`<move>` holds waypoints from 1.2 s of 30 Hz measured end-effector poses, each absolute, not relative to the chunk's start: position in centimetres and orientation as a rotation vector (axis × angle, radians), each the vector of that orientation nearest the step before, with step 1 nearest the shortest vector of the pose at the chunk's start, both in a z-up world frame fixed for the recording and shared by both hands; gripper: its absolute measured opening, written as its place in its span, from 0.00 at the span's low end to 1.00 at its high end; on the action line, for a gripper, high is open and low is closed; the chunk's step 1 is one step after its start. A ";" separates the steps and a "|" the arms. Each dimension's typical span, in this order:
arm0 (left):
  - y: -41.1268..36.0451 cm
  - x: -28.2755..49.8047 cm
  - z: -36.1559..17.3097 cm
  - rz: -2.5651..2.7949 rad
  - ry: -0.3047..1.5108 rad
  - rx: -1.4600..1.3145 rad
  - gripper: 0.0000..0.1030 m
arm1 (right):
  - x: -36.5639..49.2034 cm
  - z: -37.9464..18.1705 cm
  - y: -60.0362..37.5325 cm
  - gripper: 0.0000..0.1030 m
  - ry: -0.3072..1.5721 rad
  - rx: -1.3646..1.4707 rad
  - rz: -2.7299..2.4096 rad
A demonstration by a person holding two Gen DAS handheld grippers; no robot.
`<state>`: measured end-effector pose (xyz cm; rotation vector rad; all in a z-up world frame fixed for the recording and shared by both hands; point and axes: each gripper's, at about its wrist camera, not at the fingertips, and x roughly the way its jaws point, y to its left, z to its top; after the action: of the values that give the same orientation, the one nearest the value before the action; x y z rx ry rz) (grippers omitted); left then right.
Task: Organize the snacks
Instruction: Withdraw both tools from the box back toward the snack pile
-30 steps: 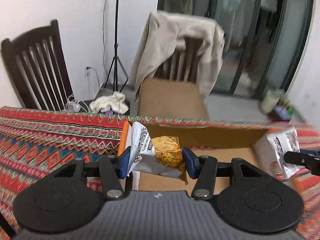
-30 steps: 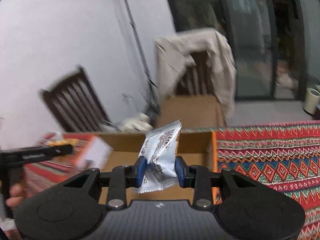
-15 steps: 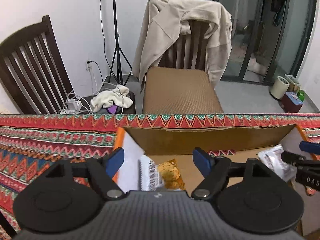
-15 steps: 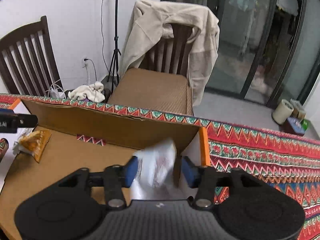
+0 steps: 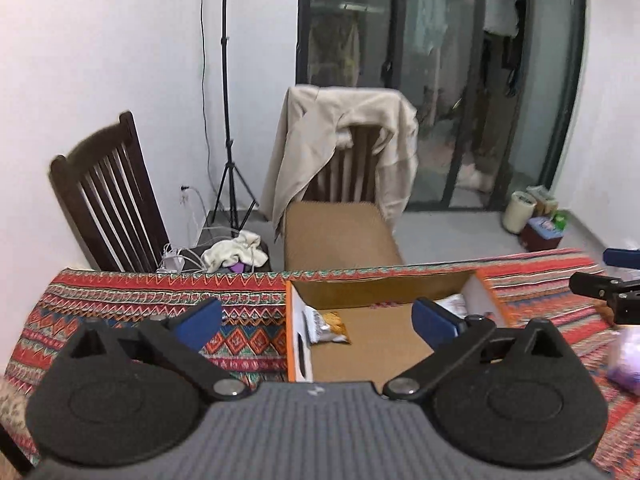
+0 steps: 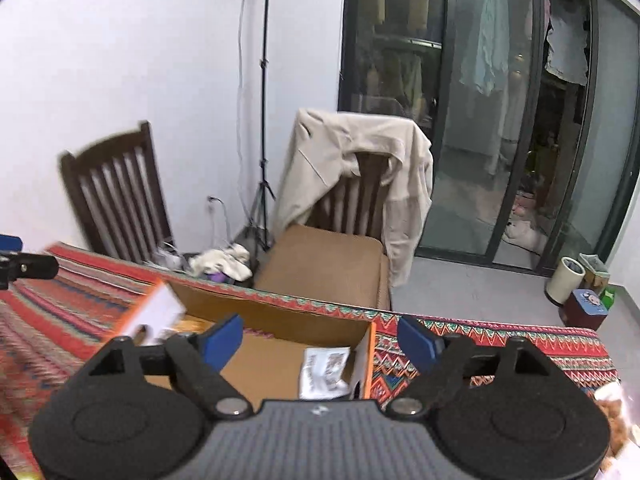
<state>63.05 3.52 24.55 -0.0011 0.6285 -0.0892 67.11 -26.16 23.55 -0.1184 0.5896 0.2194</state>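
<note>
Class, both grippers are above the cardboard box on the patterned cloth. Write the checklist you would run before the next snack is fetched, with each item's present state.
1. Left gripper empty, blue pads apart after just opening: ok.
2. Right gripper empty, its jaws have also just been opening: ok.
3. White and orange snack packet lying inside the open cardboard box, by its left wall: ok.
4. Silver-white snack packet inside the box, at its right wall: ok.
5. Both grippers clear of the box walls: ok.
6. Next snack located: cannot tell; only blurred shapes show at the right edge of the red zigzag tablecloth.
</note>
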 end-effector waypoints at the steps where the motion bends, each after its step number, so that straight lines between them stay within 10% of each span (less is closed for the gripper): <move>1: 3.6 61.7 25.2 -0.096 0.624 -0.007 1.00 | 65.5 24.6 -26.4 0.86 0.579 -0.109 0.229; 15: 3.1 36.8 24.5 -0.246 0.500 -0.038 1.00 | 41.8 27.2 -31.4 1.00 0.457 0.004 0.329; 36: 3.3 18.7 7.2 -0.115 0.433 0.115 1.00 | 18.2 9.1 -30.3 1.00 0.274 -0.054 0.136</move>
<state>18.75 3.29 7.17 0.1153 0.4331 -0.1153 18.15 -30.25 9.08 -0.0542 0.2744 0.1361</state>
